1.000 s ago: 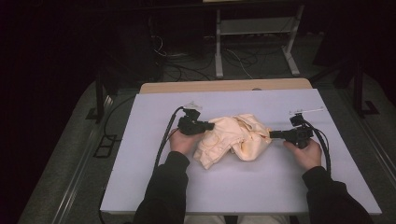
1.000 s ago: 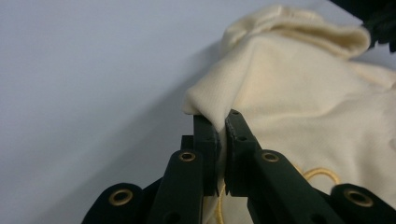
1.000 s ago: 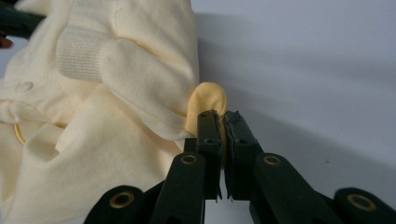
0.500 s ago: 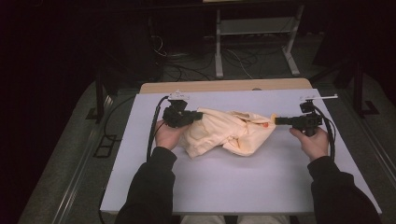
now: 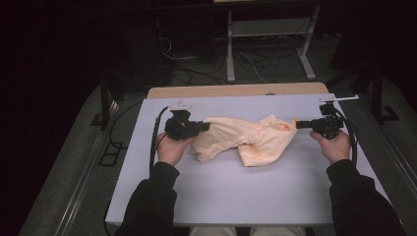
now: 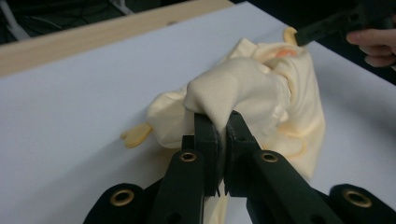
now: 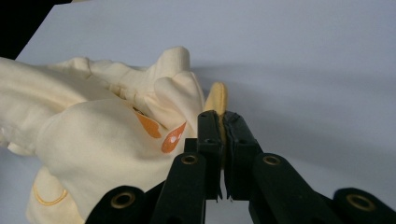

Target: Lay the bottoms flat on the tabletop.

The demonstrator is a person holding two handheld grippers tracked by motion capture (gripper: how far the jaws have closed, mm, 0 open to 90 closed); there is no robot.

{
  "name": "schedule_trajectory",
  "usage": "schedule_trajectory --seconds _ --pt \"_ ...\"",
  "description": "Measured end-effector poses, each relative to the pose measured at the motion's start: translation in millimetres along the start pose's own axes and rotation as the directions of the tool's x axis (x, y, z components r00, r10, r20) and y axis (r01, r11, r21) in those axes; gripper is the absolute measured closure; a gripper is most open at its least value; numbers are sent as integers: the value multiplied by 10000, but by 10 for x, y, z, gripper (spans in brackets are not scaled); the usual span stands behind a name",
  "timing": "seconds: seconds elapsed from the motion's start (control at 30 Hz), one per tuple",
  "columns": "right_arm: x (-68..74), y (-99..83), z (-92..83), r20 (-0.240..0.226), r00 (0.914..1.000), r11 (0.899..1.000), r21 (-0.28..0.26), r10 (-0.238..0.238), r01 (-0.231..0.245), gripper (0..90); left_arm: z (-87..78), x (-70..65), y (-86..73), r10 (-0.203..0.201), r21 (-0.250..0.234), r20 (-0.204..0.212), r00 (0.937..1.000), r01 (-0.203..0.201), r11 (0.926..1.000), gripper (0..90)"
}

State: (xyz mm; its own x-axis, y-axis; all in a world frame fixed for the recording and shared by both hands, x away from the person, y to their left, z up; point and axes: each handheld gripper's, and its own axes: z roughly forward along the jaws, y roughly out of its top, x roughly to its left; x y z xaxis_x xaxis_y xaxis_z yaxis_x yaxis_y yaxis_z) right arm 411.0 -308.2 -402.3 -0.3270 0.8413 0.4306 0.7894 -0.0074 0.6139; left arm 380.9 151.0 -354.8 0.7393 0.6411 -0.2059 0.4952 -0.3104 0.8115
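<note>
A pale yellow garment (image 5: 246,140) with orange marks is stretched between my two grippers above the white table (image 5: 236,196). My left gripper (image 5: 205,126) is shut on the garment's left end; in the left gripper view its jaws pinch a fold of the cloth (image 6: 233,93). At the garment's right end my right gripper (image 5: 298,124) is shut on a darker yellow edge strip (image 7: 217,100). The garment (image 7: 93,135) bunches to the left of the right gripper's jaws. The middle of the cloth sags toward the tabletop. Across the table in the left gripper view, the right gripper (image 6: 299,36) grips the far end.
A wooden strip (image 5: 236,91) runs along the table's far edge. Beyond it on the dark floor stand a metal frame (image 5: 268,39) and cables (image 5: 187,73). Cables (image 5: 156,137) trail from both grippers. The person's dark sleeves (image 5: 147,206) come in from the bottom.
Both hands have moved apart and lifted, left one leftward, right one rightward. The crumpled garment has been drawn out into a longer band between the grippers.
</note>
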Motion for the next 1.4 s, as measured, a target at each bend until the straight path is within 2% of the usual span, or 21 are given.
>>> schedule_trajectory --seconds 0.1,0.23,0.43,0.47,0.57,0.7,0.8,0.87,0.97,1.0,1.07,1.13,1.2,1.33,1.4 --pt "-71 -94 49 -187 9993 9994 -106 323 -325 852 13 -69 -116 -96 114 482 9988 90 9999 847" --pt "-152 -206 51 -315 9983 9985 -205 499 -506 852 23 -164 -263 -54 656 994 9950 -12 9978 847" --pt "-218 -294 44 -360 9974 9978 -188 631 -639 851 129 -290 -530 -89 1647 1617 9868 -181 9862 847" --pt "-225 -300 41 -378 9971 9976 -192 655 -662 851 144 -296 -561 -188 1686 1706 9852 -104 9856 846" --pt "-232 -318 30 -414 9963 9968 -236 748 -758 850 205 -285 -681 -738 1851 2133 9742 338 9821 846" --pt "-223 -339 33 -434 9962 9968 -217 759 -768 849 293 -282 -807 -1144 2340 2414 9637 567 9706 846" --pt "-210 -351 36 -421 9966 9972 -185 713 -721 849 336 -311 -842 -1262 2656 2535 9591 564 9624 842" --pt "-191 -352 29 -436 9970 9976 -222 641 -651 849 337 -321 -839 -1194 2611 2511 9606 515 9639 830" --pt "-156 -348 21 -456 9976 9982 -261 527 -540 848 313 -304 -828 -1279 2412 2525 9591 656 9683 776" --pt "-147 -347 21 -472 9975 9983 -248 522 -534 847 298 -298 -823 -1401 2359 2580 9559 783 9686 739" --pt "-134 -348 23 -471 9979 9987 -246 434 -446 846 254 -285 -806 -1623 1960 3114 9363 1039 9751 619" --pt "-130 -350 24 -465 9980 9987 -250 428 -439 845 203 -295 -782 -1581 1581 3383 9277 1096 9813 572" --pt "-125 -351 27 -450 9982 9989 -239 401 -412 845 153 -317 -745 -1367 1311 3360 9319 975 9866 520" --pt "-107 -348 32 -466 9984 9991 -260 326 -339 845 63 -356 -664 -828 834 3033 9493 601 9947 443" --pt "-100 -345 32 -477 9984 9992 -257 292 -304 844 43 -361 -638 -668 731 2975 9524 470 9962 397"
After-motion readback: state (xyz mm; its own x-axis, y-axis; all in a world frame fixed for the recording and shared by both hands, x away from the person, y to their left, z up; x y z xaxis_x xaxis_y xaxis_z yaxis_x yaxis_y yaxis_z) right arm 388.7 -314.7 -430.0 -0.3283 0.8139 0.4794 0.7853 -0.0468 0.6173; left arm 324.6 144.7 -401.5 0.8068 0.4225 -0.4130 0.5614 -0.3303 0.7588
